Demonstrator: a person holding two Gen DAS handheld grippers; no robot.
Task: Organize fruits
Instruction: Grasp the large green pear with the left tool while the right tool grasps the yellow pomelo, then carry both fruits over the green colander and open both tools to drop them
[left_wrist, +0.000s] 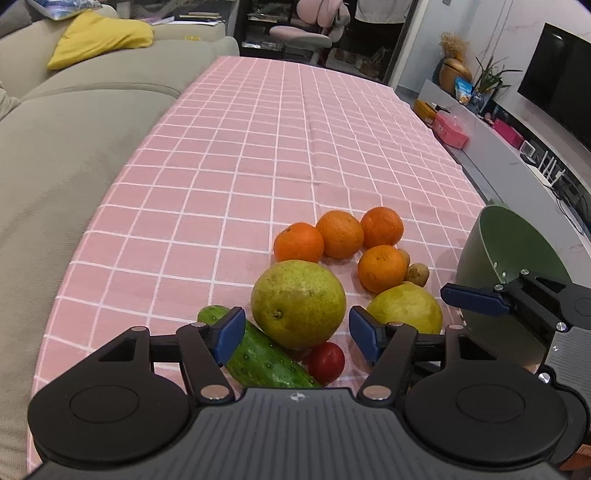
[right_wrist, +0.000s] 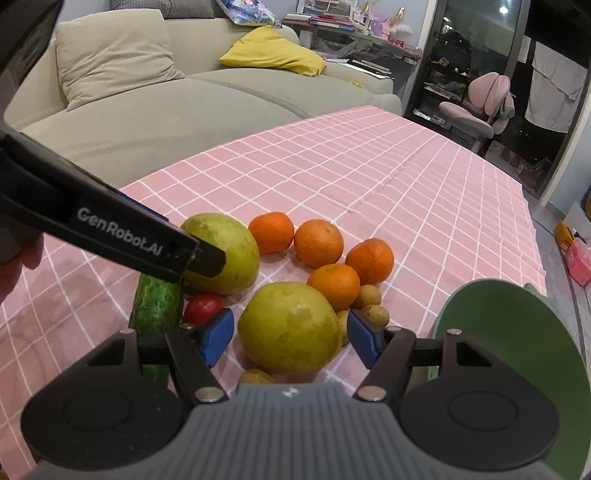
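Low in the frame, the left gripper (left_wrist: 297, 339) stands wide around a speckled pear (left_wrist: 298, 303), pads clear; the right gripper (right_wrist: 291, 339) likewise brackets a second pear (right_wrist: 290, 326). Beyond, glossy oranges (left_wrist: 340, 233) cluster mid-frame on a pink checked tablecloth (left_wrist: 258, 129), a beige sofa (left_wrist: 74, 147) at left.

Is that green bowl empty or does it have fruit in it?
Empty as far as visible: the green bowl shows bare inside, and the fruit lies on the tablecloth.

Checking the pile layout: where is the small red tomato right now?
In the left wrist view the tomato lies on the pink cloth, beside the cucumber and just in front of the large pear.
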